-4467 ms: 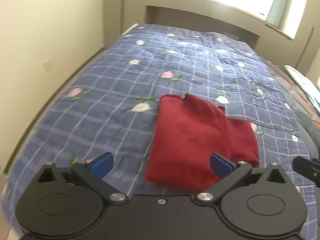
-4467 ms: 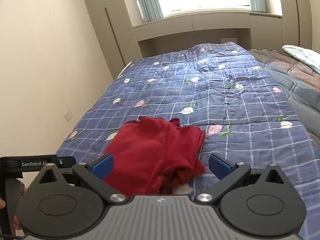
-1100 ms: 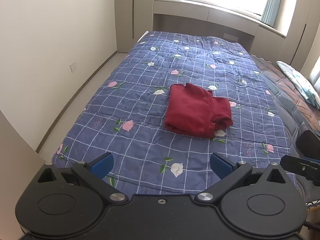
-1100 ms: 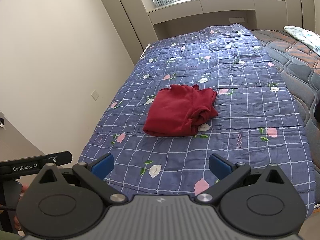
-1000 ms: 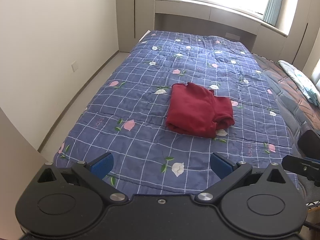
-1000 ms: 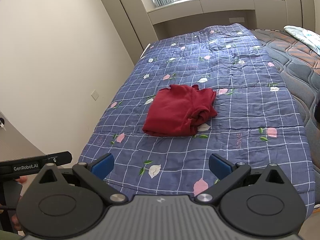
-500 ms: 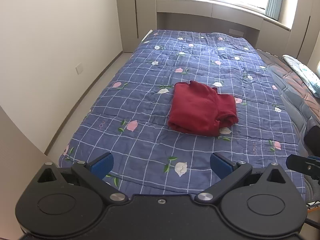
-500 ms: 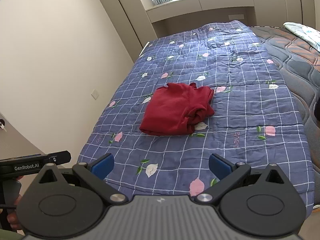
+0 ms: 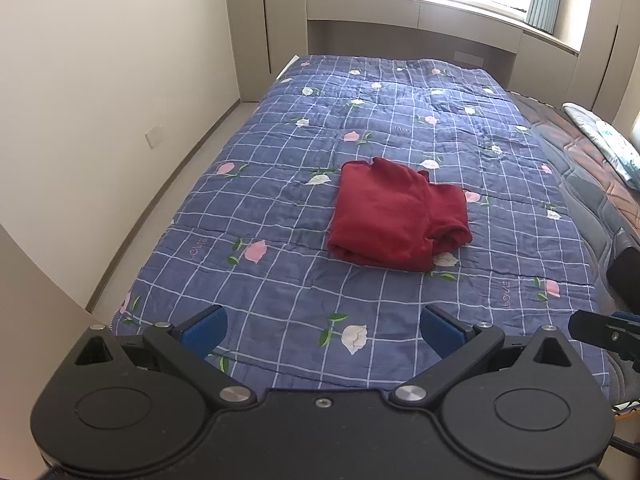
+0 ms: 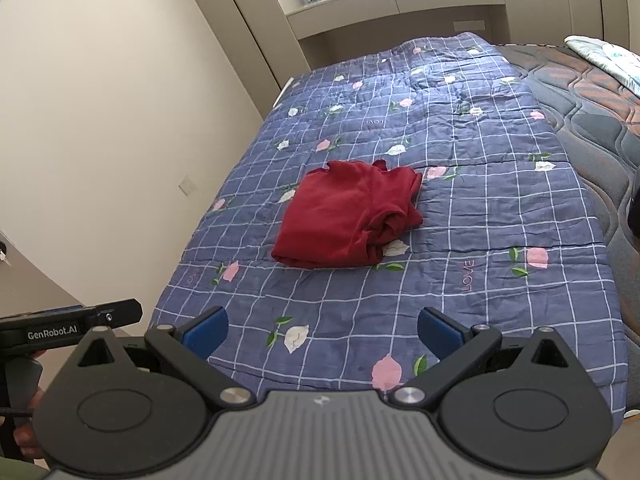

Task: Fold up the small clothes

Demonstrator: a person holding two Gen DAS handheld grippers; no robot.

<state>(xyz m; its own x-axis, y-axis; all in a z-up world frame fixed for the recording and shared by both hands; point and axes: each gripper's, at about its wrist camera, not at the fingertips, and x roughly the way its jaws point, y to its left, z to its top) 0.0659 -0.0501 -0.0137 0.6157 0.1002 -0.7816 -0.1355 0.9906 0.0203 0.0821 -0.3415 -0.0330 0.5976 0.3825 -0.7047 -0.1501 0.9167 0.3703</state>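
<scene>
Here the blue floral quilt [image 9: 280,264] fills both views, with the red garment [image 9: 396,216] folded at its centre, twelve o'clock from the left gripper [image 9: 323,330] and right gripper [image 10: 323,330]. Both claws are spread, empty, well apart from it. I judge the loose bundle at its four o'clock corner needs tucking flat.

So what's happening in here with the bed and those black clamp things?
A person holds a two-finger gripper in each hand, working at folding small clothes. A red garment lies folded on the blue floral quilt, one side a bit bunched. The left gripper and right gripper are both open and empty, held back near the foot of the bed, touching nothing.
</scene>
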